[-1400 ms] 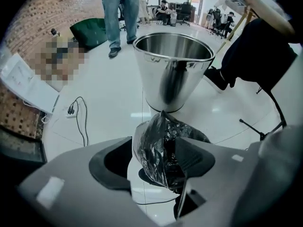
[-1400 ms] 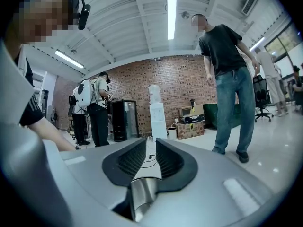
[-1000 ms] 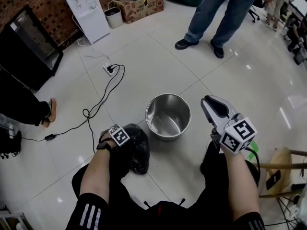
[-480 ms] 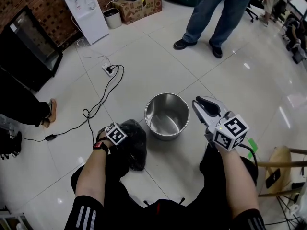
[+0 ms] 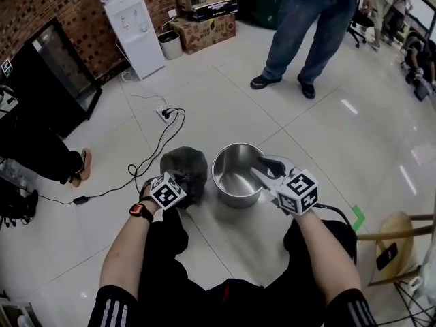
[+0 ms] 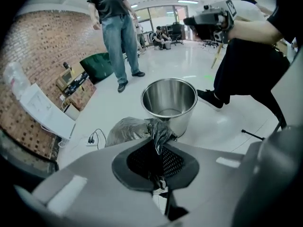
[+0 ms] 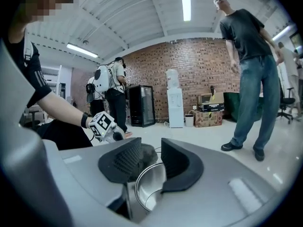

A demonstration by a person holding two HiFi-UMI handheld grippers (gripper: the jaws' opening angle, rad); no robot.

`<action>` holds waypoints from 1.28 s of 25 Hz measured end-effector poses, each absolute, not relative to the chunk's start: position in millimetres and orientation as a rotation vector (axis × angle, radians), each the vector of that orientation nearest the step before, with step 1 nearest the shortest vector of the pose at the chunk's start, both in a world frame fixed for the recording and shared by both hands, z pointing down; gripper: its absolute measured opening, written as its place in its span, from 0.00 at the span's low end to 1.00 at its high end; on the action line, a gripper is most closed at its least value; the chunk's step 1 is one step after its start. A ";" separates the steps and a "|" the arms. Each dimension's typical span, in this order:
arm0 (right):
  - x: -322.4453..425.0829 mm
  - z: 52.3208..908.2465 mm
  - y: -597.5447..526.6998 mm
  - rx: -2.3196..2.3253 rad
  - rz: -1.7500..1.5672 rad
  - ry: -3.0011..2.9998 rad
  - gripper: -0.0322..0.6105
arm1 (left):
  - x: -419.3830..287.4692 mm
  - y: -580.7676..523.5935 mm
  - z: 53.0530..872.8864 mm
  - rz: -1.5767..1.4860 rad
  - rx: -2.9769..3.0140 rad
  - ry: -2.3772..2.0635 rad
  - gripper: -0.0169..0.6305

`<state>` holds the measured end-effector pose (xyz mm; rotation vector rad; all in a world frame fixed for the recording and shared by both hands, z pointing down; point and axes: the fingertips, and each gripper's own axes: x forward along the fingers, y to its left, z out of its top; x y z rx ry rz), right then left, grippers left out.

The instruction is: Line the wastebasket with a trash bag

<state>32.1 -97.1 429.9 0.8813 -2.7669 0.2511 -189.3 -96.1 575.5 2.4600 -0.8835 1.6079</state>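
Note:
A shiny steel wastebasket [image 5: 238, 177] stands on the white tile floor in front of me. A crumpled dark grey trash bag [image 5: 184, 169] hangs just left of it, lifted off the floor. My left gripper [image 5: 177, 193] is shut on a bunched fold of the bag [image 6: 156, 131], with the wastebasket [image 6: 169, 98] just beyond it. My right gripper [image 5: 264, 170] hovers over the wastebasket's near right rim. Its jaws have just been opening, and nothing is gripped between them. Through their gap [image 7: 149, 161] I see the wastebasket's rim [image 7: 147, 189] and the bag [image 7: 145, 153] behind.
A person in jeans [image 5: 305, 39] stands beyond the wastebasket. A power strip with black cable [image 5: 165, 113] lies to the far left. A water dispenser [image 5: 136, 29], cardboard boxes [image 5: 204, 9] and a black cabinet [image 5: 51, 80] line the brick wall. A wooden stool [image 5: 402, 230] stands at right.
My left gripper closed on the bag and raised it off the floor, nearer the wastebasket. My right gripper moved left and down to the wastebasket's rim with its jaws wider.

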 end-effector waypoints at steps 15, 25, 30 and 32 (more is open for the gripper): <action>-38.5 412.3 -60.0 0.820 0.092 -2.766 0.48 | -88.5 -95.3 349.6 1.348 2.918 -1.073 0.03; -46.3 389.1 -67.4 1.120 0.265 -2.800 0.57 | -24.7 -73.8 271.4 1.370 3.061 -1.049 0.03; -40.7 373.9 -57.0 1.202 0.304 -2.823 0.61 | -9.1 -74.4 267.7 1.383 3.042 -1.037 0.03; -36.0 365.1 -52.4 1.236 0.335 -2.846 0.62 | -4.2 -76.3 267.4 1.381 3.030 -1.038 0.03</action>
